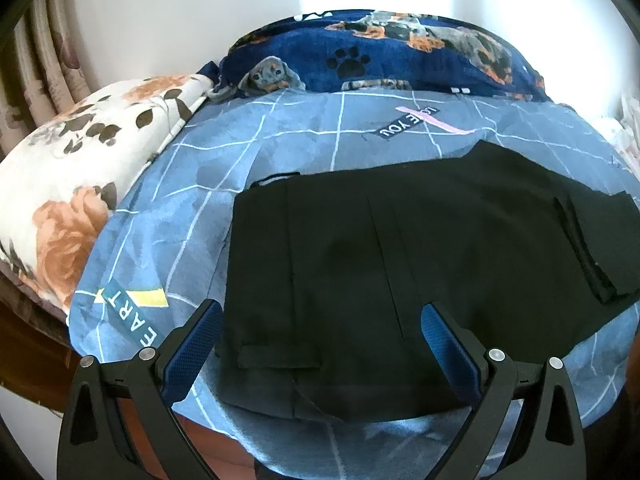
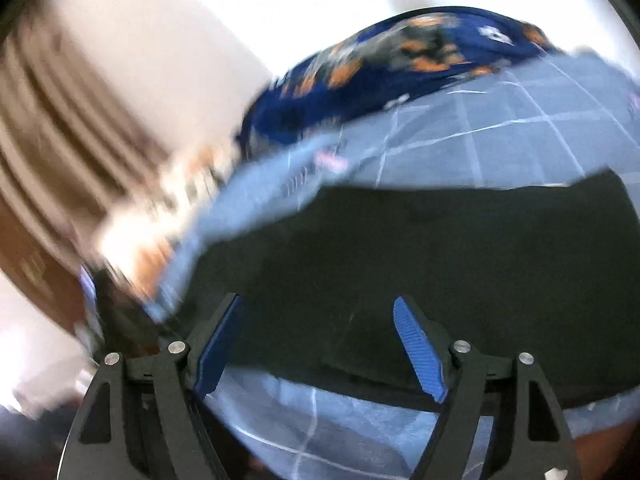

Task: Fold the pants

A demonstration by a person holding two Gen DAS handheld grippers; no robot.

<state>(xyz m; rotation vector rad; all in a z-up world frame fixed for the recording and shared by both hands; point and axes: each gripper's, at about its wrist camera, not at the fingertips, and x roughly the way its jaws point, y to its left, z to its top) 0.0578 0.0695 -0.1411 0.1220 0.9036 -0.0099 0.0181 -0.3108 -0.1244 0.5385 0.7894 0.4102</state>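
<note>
Blue-padded right gripper (image 2: 318, 344): jaws apart, nothing between them, tilted down over the near edge of the pants (image 2: 440, 264); view blurred. Left gripper (image 1: 322, 344): jaws spread wide, empty, angled steeply down above the same hem. Pants (image 1: 400, 248): black, already folded into a flat stack on the checked blue sheet (image 1: 192, 208). Likely light, limp, prone to sliding layer on layer; best pinched at corners, through all layers. Floral pillow (image 1: 80, 184) lies well apart.
</note>
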